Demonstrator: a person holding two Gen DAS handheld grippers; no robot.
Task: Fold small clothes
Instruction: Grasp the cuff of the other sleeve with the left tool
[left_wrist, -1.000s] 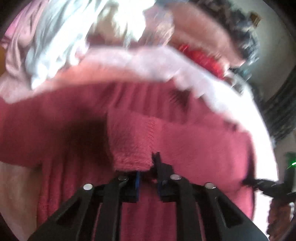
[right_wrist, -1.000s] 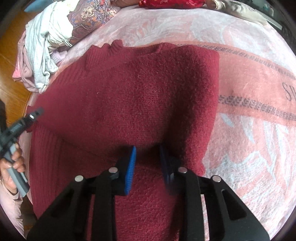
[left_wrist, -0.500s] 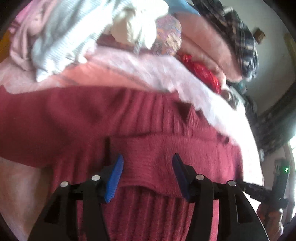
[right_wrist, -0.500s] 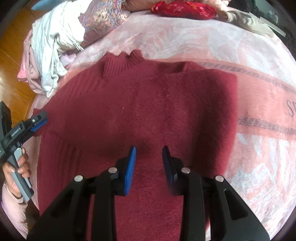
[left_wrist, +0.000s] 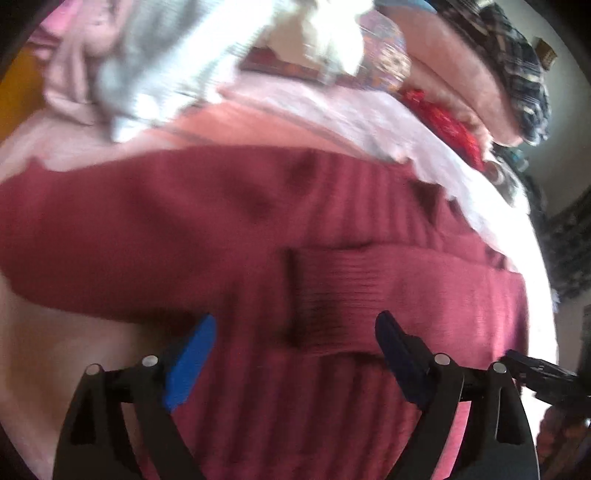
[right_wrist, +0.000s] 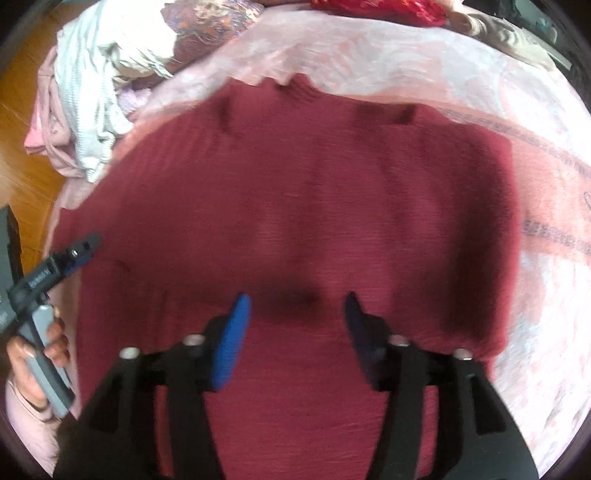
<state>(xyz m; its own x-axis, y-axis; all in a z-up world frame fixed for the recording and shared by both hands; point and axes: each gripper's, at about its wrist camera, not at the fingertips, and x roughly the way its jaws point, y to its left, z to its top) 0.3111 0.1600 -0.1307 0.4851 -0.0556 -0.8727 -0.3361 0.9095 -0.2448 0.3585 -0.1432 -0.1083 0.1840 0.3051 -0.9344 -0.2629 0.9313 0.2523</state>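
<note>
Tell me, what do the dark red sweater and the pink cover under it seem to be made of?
The dark red sweater looks like a soft, matte wool or acrylic knit: ribbed rows show on its folded sleeve. The pink cover looks like a plush, fleecy blanket with a pale woven or printed pattern; blur leaves the fibre open.

Home bedroom, laundry on a bed.
Pink floral-patterned blanket (right_wrist: 424, 62) covers the surface, heap of white and pink crumpled clothes (right_wrist: 88, 96) at its edge, orange wooden plank floor (right_wrist: 22, 122) beside, dark plaid fabric (left_wrist: 517, 62) piled behind.
</note>
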